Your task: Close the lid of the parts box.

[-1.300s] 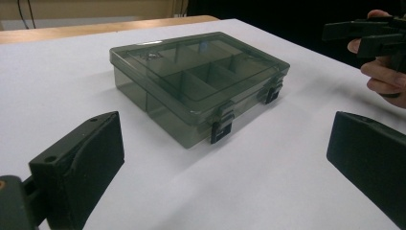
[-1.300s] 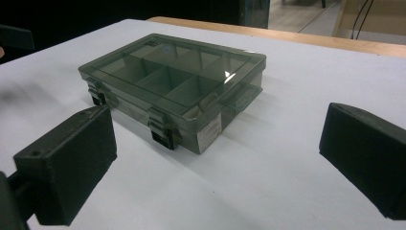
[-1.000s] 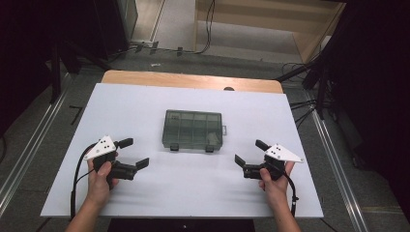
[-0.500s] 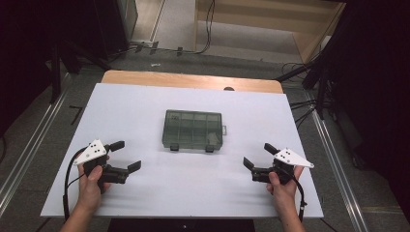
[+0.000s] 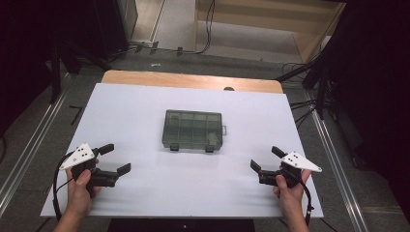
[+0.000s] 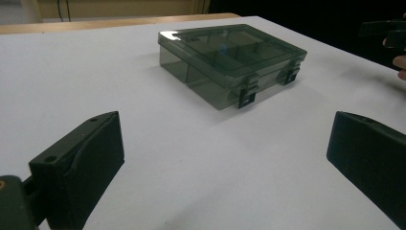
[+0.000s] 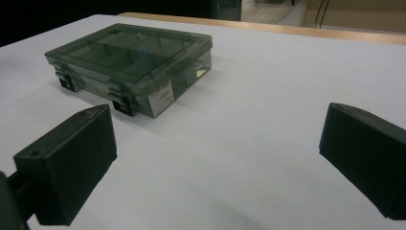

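A closed, smoky translucent compartment box [image 5: 193,129] with two black latches on its near side lies in the middle of the white table [image 5: 145,106]. My left gripper [image 5: 115,158] rests near the front left, open and holding nothing, well short of the box [image 6: 230,60]. Near the front right my right gripper [image 5: 267,158] is open too, with nothing between its jaws. From there the box [image 7: 131,62] lies ahead to the left, a white label on its side. The right hand with its gripper [image 6: 385,33] appears at the far right of the left gripper view.
The white sheet covers a wooden tabletop whose bare strip [image 5: 193,79] shows at the back. Metal rails [image 5: 29,150] run along both sides of the table. Cables [image 5: 300,108] and dark equipment stand on the floor beyond.
Both grippers have drawn back toward the front edge and outward, away from the box. The box has not moved.
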Motion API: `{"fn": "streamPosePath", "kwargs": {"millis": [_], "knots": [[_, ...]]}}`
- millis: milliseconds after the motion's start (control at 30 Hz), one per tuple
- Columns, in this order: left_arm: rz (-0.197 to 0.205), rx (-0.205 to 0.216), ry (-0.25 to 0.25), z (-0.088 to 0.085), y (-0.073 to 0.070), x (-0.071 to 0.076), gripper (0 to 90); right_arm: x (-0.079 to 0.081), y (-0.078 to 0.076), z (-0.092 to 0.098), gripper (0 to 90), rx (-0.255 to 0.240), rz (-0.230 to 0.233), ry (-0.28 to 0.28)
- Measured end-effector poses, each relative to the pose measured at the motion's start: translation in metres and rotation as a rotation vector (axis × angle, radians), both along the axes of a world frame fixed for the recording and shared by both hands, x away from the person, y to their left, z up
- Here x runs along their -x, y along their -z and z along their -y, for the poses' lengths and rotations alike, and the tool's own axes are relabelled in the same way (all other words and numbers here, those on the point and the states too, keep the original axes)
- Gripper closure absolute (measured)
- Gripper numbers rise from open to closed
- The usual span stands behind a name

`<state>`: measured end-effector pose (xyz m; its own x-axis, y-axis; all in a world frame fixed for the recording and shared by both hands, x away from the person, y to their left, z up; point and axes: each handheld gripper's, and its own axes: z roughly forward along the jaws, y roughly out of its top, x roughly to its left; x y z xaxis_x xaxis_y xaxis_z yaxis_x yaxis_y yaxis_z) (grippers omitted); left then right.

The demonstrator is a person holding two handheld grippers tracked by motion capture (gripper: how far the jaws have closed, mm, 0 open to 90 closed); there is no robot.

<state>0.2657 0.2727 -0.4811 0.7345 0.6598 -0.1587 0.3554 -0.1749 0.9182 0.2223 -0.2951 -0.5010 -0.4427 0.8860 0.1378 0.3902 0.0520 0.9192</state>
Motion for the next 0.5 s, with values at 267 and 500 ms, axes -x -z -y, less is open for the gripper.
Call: {"fn": "streamPosePath", "kwargs": {"millis": [267, 500], "knots": [[-0.005, -0.008, -0.017, -0.011, 0.002, 0.004, 0.0, 0.006, 0.002, 0.012, 0.0, 0.003, -0.007, 0.025], [-0.011, -0.013, -0.038, -0.022, 0.003, 0.007, 0.0, 0.011, 0.003, 0.023, 0.0, 0.004, -0.010, 0.050]]}}
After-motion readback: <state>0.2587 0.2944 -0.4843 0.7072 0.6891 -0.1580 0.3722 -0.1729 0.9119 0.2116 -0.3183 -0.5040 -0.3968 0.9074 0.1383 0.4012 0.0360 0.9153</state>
